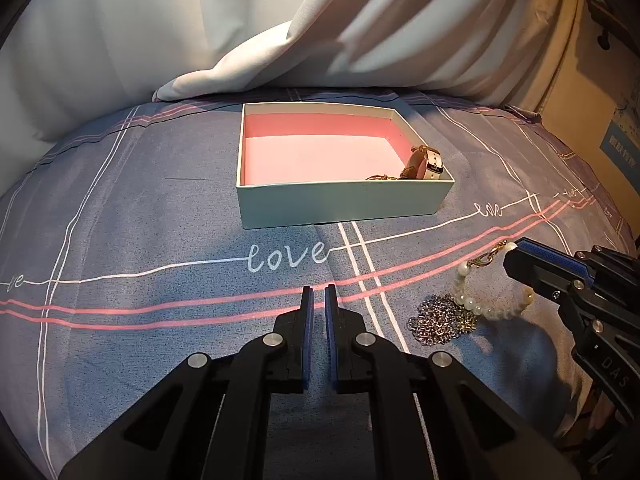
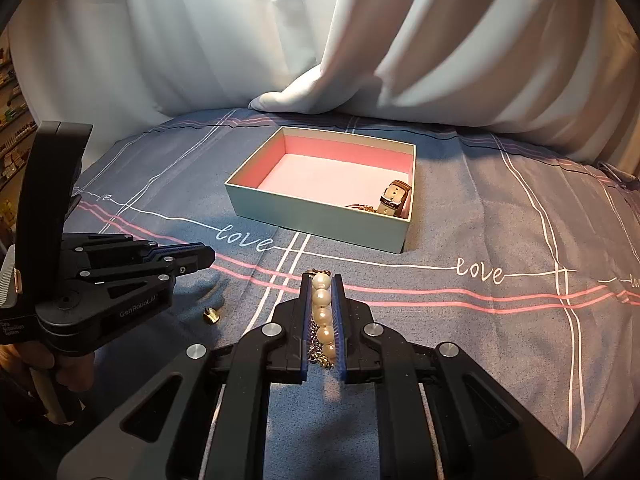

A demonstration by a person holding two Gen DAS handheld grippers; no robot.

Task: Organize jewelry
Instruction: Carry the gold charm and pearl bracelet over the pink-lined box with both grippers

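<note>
An open box (image 1: 340, 204) with a pink lining sits on the bedspread; it also shows in the right wrist view (image 2: 312, 220). A watch (image 1: 430, 162) and a gold chain (image 1: 380, 177) lie in its near right corner; the watch also shows in the right wrist view (image 2: 394, 198). My right gripper (image 2: 322, 280) is shut on a pearl bracelet (image 2: 323, 312), low over the cloth. In the left wrist view the bracelet (image 1: 472, 300) hangs from that gripper (image 1: 516, 256), over a silver chain (image 1: 440, 320). My left gripper (image 1: 319, 290) is shut and empty, in front of the box.
A small gold piece (image 2: 210, 315) lies on the blue bedspread (image 2: 480, 320) near the left gripper (image 2: 200, 258). White curtains (image 2: 320, 40) hang behind the box. A cardboard box (image 1: 600, 120) stands at the far right.
</note>
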